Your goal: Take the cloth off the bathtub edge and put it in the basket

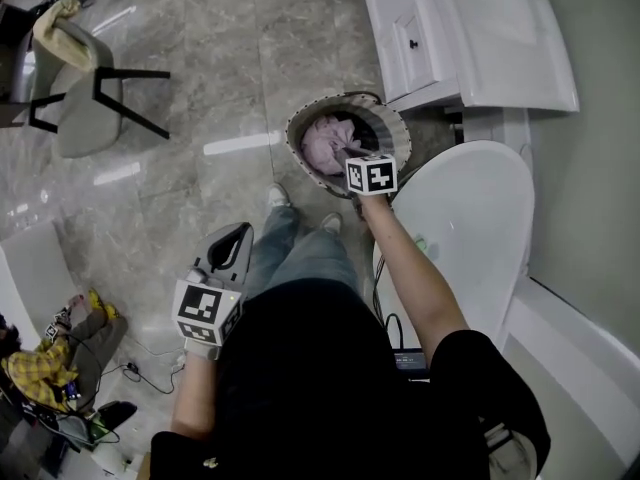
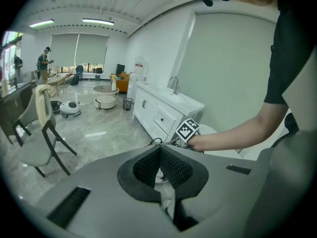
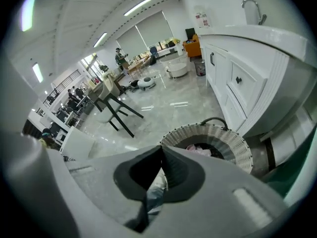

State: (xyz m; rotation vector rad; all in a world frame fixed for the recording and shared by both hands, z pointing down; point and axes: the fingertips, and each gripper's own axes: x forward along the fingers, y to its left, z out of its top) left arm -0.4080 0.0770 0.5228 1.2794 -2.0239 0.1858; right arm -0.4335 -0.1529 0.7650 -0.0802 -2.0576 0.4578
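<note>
Lying in the wicker basket (image 1: 297, 133) is the pink cloth (image 1: 326, 140). Both the right gripper (image 3: 161, 148) over its rim and the left gripper (image 2: 159, 148) hold fingers together, empty.

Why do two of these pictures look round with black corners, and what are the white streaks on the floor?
Left gripper view and right gripper view: wide-angle lenses give the black corners and bend straight lines, as on the curved vanity. Head view: the streaks on the glossy floor are glare, probably reflections of the ceiling lights that show in the left gripper view.
</note>
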